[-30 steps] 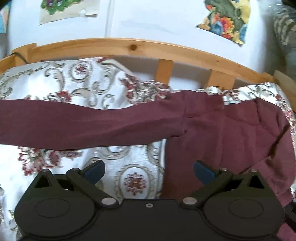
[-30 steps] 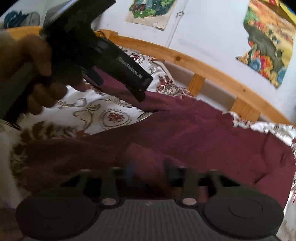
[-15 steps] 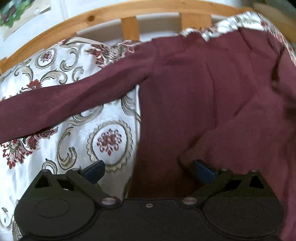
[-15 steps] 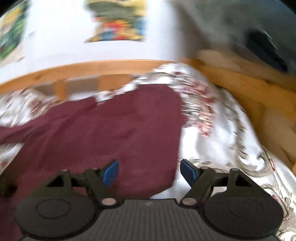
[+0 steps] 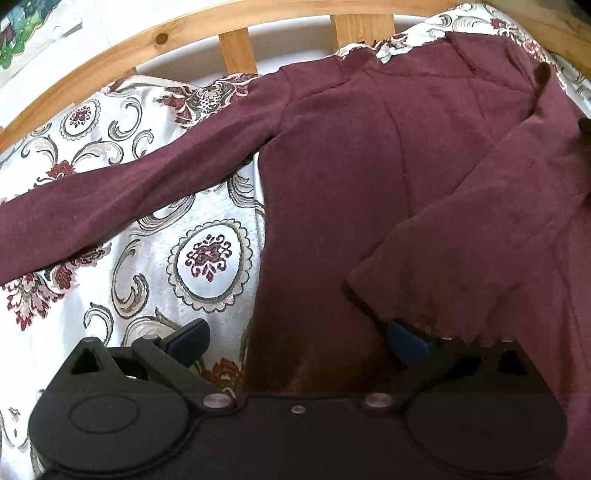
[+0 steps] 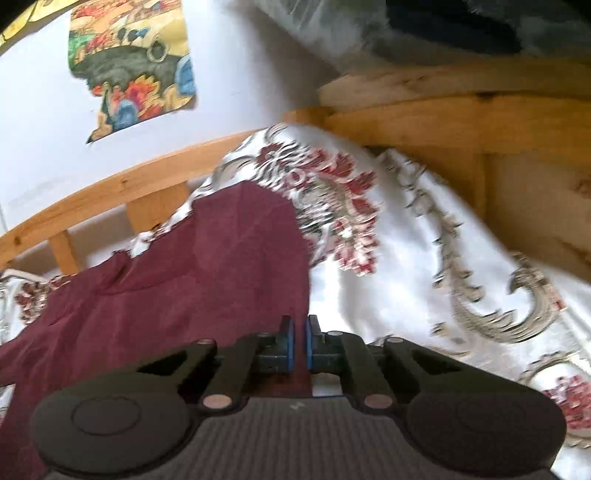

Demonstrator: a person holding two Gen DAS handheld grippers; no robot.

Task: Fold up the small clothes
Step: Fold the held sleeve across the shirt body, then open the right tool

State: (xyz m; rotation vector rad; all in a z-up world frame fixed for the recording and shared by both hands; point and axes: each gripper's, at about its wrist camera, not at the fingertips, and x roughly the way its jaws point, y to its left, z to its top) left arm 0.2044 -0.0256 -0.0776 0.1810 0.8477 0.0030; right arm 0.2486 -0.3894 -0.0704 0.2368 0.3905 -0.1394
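A maroon long-sleeved top [image 5: 332, 177] lies spread on a patterned white bedspread [image 5: 207, 254]. Its left sleeve stretches out to the left; its right sleeve [image 5: 461, 240] is folded across the body, with the cuff near my left gripper's right finger. My left gripper [image 5: 295, 338] is open over the top's lower left edge. In the right wrist view the top [image 6: 177, 280] shows on the left, and my right gripper [image 6: 298, 334] is shut on the top's right edge, a fold of maroon cloth between its blue pads.
A curved wooden bed rail [image 5: 184, 33] with slats runs along the far side, in front of a white wall with paper pictures [image 6: 129, 62]. A wooden side board [image 6: 461, 122] stands at the right of the bed.
My right gripper has swung to the top's right edge and closed from open to shut on it. My left gripper has moved a little closer over the top and stays open.
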